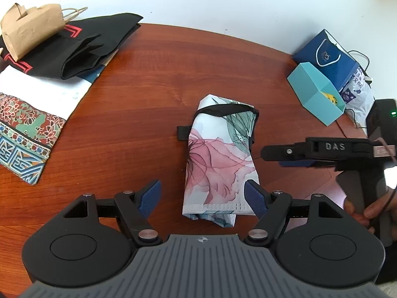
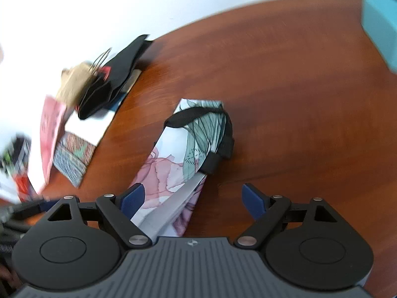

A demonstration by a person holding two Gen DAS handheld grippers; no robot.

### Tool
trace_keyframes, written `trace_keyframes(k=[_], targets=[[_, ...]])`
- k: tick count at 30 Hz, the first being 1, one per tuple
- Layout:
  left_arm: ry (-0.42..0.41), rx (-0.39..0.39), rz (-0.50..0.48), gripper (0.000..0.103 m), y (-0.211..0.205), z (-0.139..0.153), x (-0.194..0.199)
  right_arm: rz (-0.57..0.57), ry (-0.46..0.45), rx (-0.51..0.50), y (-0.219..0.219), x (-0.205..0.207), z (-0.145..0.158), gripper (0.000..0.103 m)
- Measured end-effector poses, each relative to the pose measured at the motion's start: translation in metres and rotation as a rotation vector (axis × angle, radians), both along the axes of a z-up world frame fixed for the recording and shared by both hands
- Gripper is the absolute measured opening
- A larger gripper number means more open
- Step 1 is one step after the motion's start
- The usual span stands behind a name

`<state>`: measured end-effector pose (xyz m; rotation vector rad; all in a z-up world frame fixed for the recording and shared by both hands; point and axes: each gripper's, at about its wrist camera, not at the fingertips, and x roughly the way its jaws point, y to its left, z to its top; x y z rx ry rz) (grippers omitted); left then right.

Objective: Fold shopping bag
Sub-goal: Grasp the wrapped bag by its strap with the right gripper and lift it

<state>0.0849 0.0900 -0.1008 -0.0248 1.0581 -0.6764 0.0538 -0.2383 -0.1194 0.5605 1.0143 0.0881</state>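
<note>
While folded, shopping bag (image 1: 220, 159) between spread left fingers (image 1: 254, 196)

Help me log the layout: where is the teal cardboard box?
In the left wrist view the teal cardboard box sits on the wooden table's far right edge, against the blue paper gift bag.
</note>
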Motion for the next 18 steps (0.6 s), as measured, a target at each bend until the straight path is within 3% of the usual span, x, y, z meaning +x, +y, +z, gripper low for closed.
trace_keyframes(k=[7,18], targets=[[-0.001,0.027,-0.033,0.076,0.009,0.0,-0.003,-0.095,0.037,0.109,0.011,0.002,-0.023,0.09],[-0.017,0.031,-0.026,0.076,0.033,0.004,-0.004,-0.122,0.077,0.095,0.047,0.021,-0.055,0.091]])
